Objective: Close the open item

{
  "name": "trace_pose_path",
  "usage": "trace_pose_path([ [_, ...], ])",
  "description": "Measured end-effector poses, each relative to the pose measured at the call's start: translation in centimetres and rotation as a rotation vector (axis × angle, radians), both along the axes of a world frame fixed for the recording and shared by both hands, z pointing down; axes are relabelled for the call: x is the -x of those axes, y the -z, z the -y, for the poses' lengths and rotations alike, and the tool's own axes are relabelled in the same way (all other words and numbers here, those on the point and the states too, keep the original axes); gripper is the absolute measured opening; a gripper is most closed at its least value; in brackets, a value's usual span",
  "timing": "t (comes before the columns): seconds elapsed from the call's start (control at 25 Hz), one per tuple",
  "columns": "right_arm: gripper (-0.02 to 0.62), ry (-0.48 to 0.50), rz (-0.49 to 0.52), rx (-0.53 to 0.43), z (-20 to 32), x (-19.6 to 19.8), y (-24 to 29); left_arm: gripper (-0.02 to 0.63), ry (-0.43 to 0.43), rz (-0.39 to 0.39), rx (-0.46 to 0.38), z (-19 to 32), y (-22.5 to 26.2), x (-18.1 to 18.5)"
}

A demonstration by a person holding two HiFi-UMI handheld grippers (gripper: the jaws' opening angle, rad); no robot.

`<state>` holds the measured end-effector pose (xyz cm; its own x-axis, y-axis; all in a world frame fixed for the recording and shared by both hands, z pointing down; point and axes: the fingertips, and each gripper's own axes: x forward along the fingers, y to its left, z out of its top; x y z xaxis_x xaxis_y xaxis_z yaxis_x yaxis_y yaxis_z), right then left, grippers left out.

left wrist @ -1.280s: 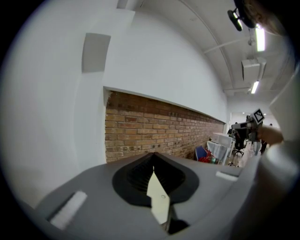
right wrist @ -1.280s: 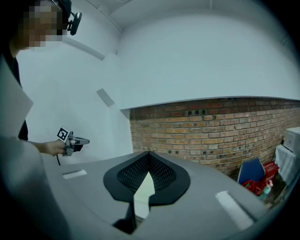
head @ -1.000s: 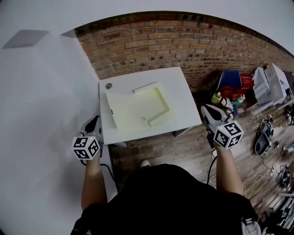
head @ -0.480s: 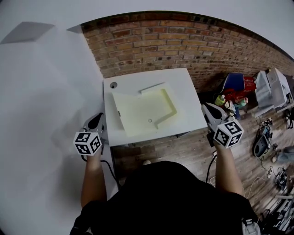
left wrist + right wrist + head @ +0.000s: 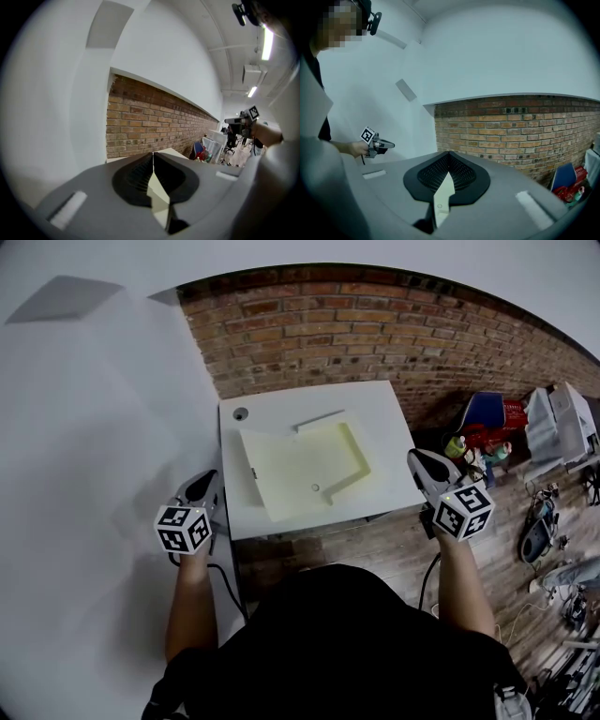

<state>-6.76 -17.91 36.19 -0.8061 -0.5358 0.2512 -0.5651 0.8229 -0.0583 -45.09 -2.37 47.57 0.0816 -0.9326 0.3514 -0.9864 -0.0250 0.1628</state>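
Note:
A pale yellow shallow box (image 5: 305,470) lies open on the white table (image 5: 375,413), its flat lid spread to the left and its walled tray to the right. My left gripper (image 5: 209,477) hovers just off the table's left edge, shut and empty; in its own view its jaws (image 5: 153,153) meet. My right gripper (image 5: 415,457) hangs off the table's right edge, clear of the box. Its jaws (image 5: 449,153) also meet with nothing between them. Each gripper view shows the other gripper: the right one (image 5: 241,120) and the left one (image 5: 377,143).
A brick wall (image 5: 375,334) stands behind the table and a white wall (image 5: 94,427) runs along its left. A small round grommet (image 5: 241,413) sits at the table's back left corner. On the wooden floor to the right lie a blue and red heap (image 5: 487,418), white equipment (image 5: 558,423) and cables.
Both grippers have edged forward alongside the table, the left one closing in on its left edge. The table sits further right in the head view. The box lies as before.

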Motion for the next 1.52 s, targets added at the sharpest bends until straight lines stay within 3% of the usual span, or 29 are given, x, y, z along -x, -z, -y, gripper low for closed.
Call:
trace_pose_path([
  [0.6, 0.002, 0.018, 0.0, 0.019, 0.2, -1.6, -1.3, 0.007, -0.036, -0.005, 0.04, 0.1, -1.7, -3.3],
  [1.2, 0.002, 0.14, -0.044, 0.038, 2.1, -1.7, -2.8, 0.011, 0.016, -0.074, 0.135, -0.3, -7.1, -7.3],
  [1.52, 0.002, 0.167, -0.063, 0.058, 3.1, -1.9, -3.9, 0.073, 0.025, -0.113, 0.203, 0.1, -10.3, -9.0],
])
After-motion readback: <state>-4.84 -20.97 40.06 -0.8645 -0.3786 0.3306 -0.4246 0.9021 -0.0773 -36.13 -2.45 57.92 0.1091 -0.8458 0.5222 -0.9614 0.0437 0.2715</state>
